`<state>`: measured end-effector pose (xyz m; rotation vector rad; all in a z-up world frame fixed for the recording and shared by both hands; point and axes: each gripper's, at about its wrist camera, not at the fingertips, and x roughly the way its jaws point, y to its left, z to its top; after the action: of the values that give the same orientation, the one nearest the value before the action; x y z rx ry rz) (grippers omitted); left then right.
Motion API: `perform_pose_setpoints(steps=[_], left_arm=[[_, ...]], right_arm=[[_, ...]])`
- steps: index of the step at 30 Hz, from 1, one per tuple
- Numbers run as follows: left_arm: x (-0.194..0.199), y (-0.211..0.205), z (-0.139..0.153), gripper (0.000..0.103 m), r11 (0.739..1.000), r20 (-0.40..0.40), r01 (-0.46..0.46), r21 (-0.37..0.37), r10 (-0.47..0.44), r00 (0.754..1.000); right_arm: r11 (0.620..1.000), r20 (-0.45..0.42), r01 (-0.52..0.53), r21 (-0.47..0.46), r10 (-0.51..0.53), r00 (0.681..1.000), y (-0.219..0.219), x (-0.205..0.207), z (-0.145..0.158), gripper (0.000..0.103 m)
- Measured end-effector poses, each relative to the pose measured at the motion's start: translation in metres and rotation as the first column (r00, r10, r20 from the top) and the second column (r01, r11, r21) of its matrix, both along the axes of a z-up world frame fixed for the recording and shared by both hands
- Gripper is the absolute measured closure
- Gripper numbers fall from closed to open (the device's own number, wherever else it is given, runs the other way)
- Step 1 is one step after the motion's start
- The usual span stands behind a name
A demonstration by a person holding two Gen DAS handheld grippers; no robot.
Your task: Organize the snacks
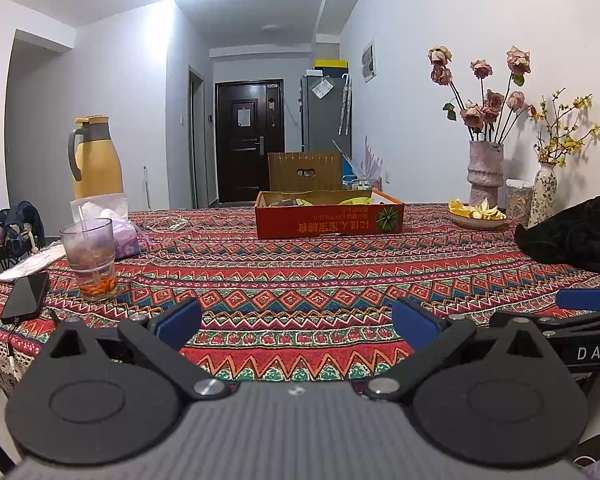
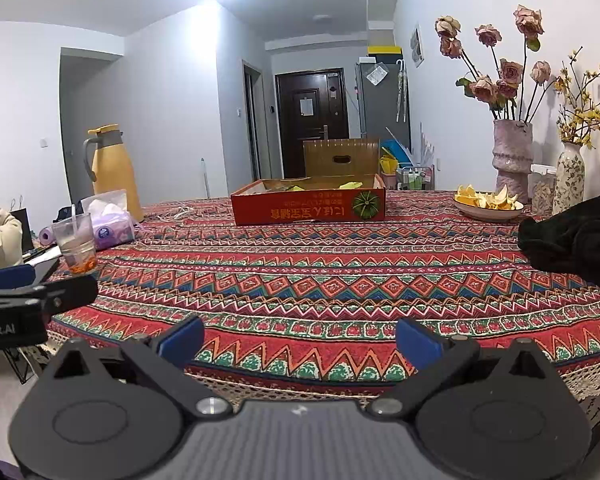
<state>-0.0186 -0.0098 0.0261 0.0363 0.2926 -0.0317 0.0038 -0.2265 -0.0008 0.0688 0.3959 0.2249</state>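
A shallow red cardboard box with snack packets inside stands at the far middle of the table; it also shows in the right wrist view. Only yellow and dark packet tops peek over its rim. My left gripper is open and empty, low over the near edge of the patterned tablecloth. My right gripper is open and empty at the table's front edge. Each gripper sees the other at its side: the right one, the left one.
On the left stand a plastic cup with orange bits, a tissue pack, a yellow thermos and a phone. On the right are a bowl of peels, two flower vases and a black cloth.
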Motion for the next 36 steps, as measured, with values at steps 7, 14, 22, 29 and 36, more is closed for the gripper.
perform_pose_setpoints(steps=[7,14,22,29,36], left_arm=[[-0.0001,0.0001,0.0001,0.0,1.0,0.001,0.001,0.001,-0.001,1.0],[-0.0001,0.0005,-0.0003,0.0,1.0,0.0,0.001,0.0,-0.001,1.0],[0.0003,0.0007,-0.0004,0.0,1.0,-0.002,0.003,0.0,-0.003,1.0],[-0.0001,0.0011,-0.0009,0.0,1.0,-0.004,0.002,-0.001,-0.002,1.0],[-0.0003,0.0013,-0.0009,0.0,1.0,-0.004,0.002,-0.001,-0.002,1.0]], right_arm=[[1.0,-0.003,-0.001,-0.002,0.001,1.0,-0.0009,-0.0001,-0.0012,0.001],[1.0,-0.007,0.001,-0.003,-0.001,1.0,0.0002,0.0,-0.0024,0.001],[1.0,-0.008,0.003,0.0,-0.003,1.0,0.0009,0.0005,-0.0027,0.001],[1.0,-0.009,0.005,0.001,-0.005,1.0,0.001,0.0009,-0.0027,0.001],[1.0,-0.01,0.005,-0.001,-0.005,1.0,0.001,0.0004,-0.0028,0.001]])
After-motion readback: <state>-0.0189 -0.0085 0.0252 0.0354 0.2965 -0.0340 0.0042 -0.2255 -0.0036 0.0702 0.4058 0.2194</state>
